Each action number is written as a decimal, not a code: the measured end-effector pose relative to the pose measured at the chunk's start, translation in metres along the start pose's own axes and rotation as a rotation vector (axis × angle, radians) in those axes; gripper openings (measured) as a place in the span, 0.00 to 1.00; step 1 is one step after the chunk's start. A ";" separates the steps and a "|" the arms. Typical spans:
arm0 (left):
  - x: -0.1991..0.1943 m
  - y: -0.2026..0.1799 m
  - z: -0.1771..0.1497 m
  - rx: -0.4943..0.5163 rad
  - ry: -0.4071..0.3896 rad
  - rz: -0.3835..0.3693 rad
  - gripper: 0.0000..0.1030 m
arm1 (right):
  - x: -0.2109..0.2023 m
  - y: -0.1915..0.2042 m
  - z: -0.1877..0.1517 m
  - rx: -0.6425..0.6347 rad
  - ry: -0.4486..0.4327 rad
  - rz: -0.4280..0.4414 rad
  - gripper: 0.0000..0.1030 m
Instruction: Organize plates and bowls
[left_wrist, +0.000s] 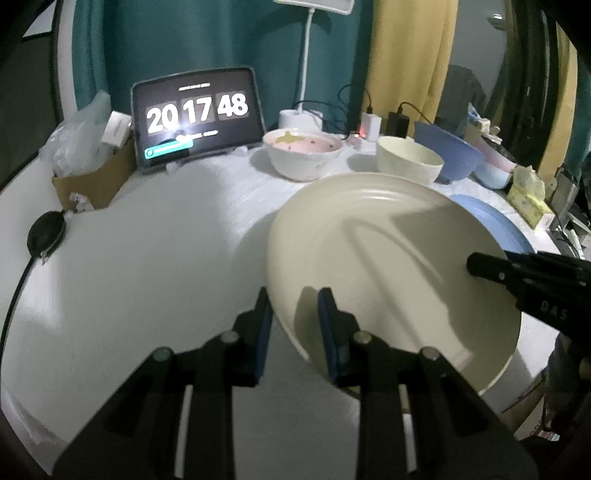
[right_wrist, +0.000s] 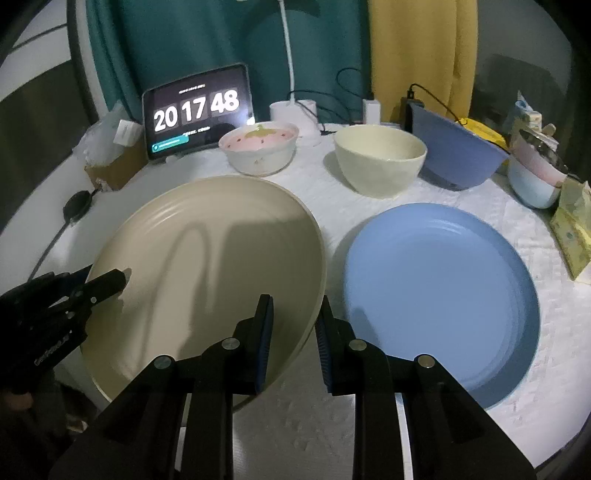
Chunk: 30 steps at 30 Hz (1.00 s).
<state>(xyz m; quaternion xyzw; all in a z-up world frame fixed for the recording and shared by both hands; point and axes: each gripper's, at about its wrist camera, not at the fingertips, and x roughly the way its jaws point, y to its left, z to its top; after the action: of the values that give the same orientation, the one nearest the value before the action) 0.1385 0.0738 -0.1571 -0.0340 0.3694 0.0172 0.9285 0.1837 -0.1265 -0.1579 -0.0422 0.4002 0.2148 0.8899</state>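
we grip the cream plate (right_wrist: 207, 266) by opposite rims: left claw (left_wrist: 293, 314) and right claw (right_wrist: 293, 317) each clamp an edge. it hangs tilted above the desk (right_wrist: 321, 195), just beside the blue plate (right_wrist: 439, 288).

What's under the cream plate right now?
The cream plate, gripped at opposite rims by both tongs, tilts above white tablecloth. No dish shows beneath; the cloth directly under it is hidden.

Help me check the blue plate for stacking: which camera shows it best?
The right wrist view: the blue plate lies almost whole on the white table, beside the cream plate. The left wrist view shows only a blue sliver behind the cream plate.
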 end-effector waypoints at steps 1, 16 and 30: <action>-0.001 -0.002 0.001 0.003 -0.001 -0.003 0.25 | -0.002 -0.002 0.000 0.003 -0.003 -0.001 0.24; -0.006 -0.038 0.012 0.048 -0.012 -0.024 0.25 | -0.020 -0.034 0.000 0.041 -0.047 -0.016 0.24; 0.006 -0.088 0.024 0.120 0.006 -0.058 0.25 | -0.029 -0.083 -0.005 0.106 -0.071 -0.036 0.24</action>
<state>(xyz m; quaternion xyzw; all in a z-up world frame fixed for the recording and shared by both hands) 0.1648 -0.0120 -0.1395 0.0109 0.3717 -0.0318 0.9278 0.1970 -0.2128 -0.1480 0.0056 0.3786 0.1787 0.9081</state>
